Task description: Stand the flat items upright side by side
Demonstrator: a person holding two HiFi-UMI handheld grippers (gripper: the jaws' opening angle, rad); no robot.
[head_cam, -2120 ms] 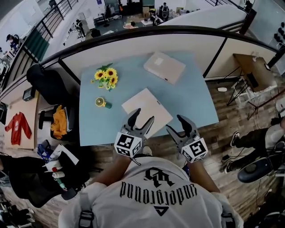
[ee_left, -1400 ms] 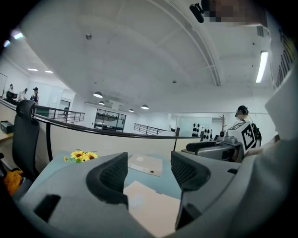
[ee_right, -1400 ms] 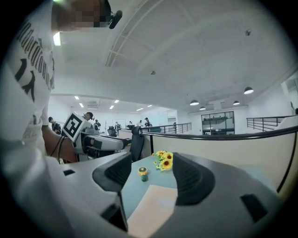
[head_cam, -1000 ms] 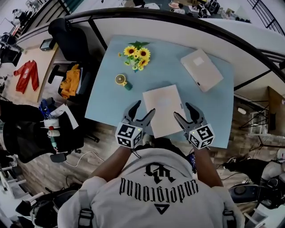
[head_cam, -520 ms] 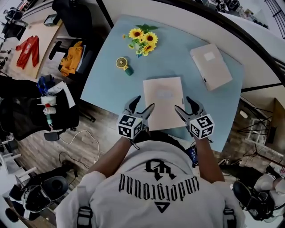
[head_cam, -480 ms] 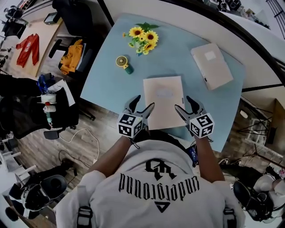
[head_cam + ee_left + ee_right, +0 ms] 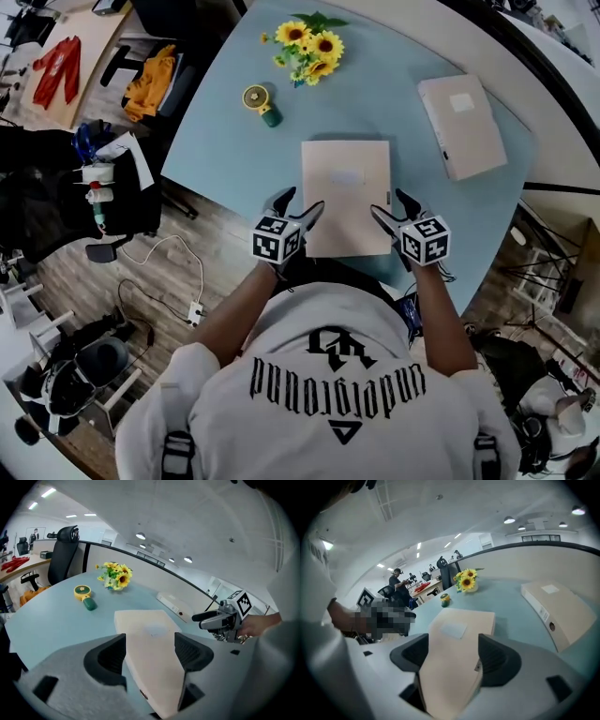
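Left gripper (image 7: pixel 302 199) and right gripper (image 7: pixel 389 202): both sets of jaws spread wide, and they have just been opening further. Nothing is pinched. In each gripper view a near corner of the near file box (image 7: pixel 345 197) shows between the jaws, and the pads do not appear to press on it.

Change over the last second: both grippers have dropped toward the table (image 7: pixel 234 150) and drawn in on the near file box, the left at its left edge and the right at its right edge. Before, they hung higher, off the front of the table.

Table: pale blue, with the person standing at its near edge.
Near file box: beige, lying flat close to the front edge, between the two grippers.
Far file box (image 7: pixel 461 125): same kind, lying flat near the far right corner, well apart from the first.
Sunflowers (image 7: pixel 312 47): far side, left of centre.
Small yellow-and-green object (image 7: pixel 257 98): just in front of the flowers — too small to identify.

Reading: the approach looks finished and the grasp not yet made. Neither box is upright. The next move probably calls for both grippers to close on the box and tip it up; a one-sided grip could let it twist or slide.
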